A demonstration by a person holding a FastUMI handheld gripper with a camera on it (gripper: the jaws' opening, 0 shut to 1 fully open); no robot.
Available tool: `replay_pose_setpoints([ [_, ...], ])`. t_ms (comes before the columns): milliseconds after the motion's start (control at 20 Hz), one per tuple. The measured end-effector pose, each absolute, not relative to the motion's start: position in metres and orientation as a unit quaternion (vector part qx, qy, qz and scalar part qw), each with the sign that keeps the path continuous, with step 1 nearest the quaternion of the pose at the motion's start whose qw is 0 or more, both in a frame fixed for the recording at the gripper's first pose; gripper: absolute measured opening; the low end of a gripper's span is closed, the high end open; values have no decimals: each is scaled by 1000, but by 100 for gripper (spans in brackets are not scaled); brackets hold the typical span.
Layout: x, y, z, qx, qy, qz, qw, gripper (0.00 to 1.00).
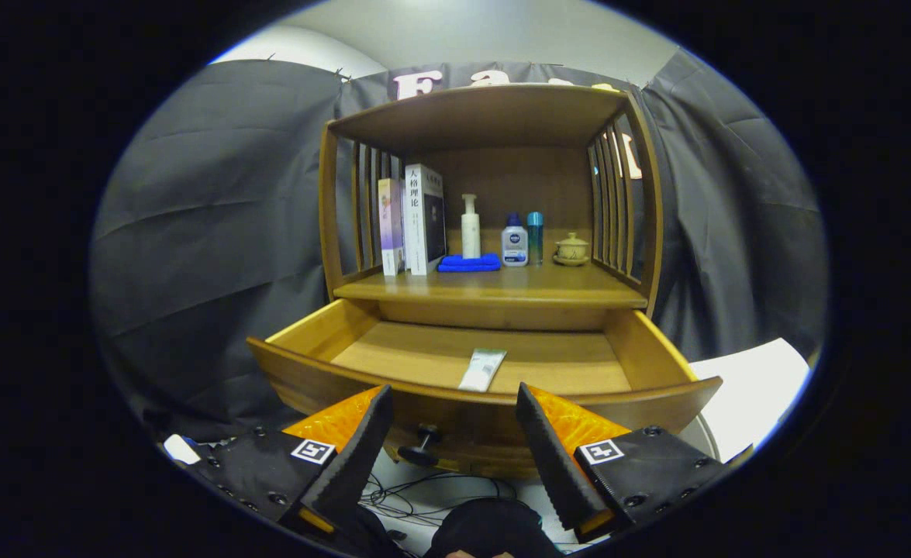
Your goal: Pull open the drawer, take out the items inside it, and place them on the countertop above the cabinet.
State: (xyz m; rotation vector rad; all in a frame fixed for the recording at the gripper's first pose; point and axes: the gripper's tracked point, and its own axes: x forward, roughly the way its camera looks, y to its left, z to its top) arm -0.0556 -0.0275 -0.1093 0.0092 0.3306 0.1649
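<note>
I hold the gripper (451, 403) level before the drawer front, fingers spread wide, gripping nothing; the dark knob (421, 447) sits between them.
Drawer (657, 349): smooth wood, curved front, pulled open.
Tube (482, 369): flat, pale, lying on the drawer floor just beyond the fingers.
Tabletop (494, 288) above: books (412, 219), folded blue cloth (468, 263), pump bottle (471, 226), small ceramic pot (571, 248).

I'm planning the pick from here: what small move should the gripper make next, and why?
Probably move forward over the drawer's front edge and dip toward the white tube. The drawer is already pulled open, the tube lies flat on its floor just beyond the fingers, and the gripper is open and holding nothing, with the knob between and below the fingers.
</note>
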Motion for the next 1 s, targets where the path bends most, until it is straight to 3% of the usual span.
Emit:
replay_pose_setpoints([
  [450,14,-32,-92,58,270,100,956,98],
  [1000,91,-35,-164,-7,434,98,895,98],
])
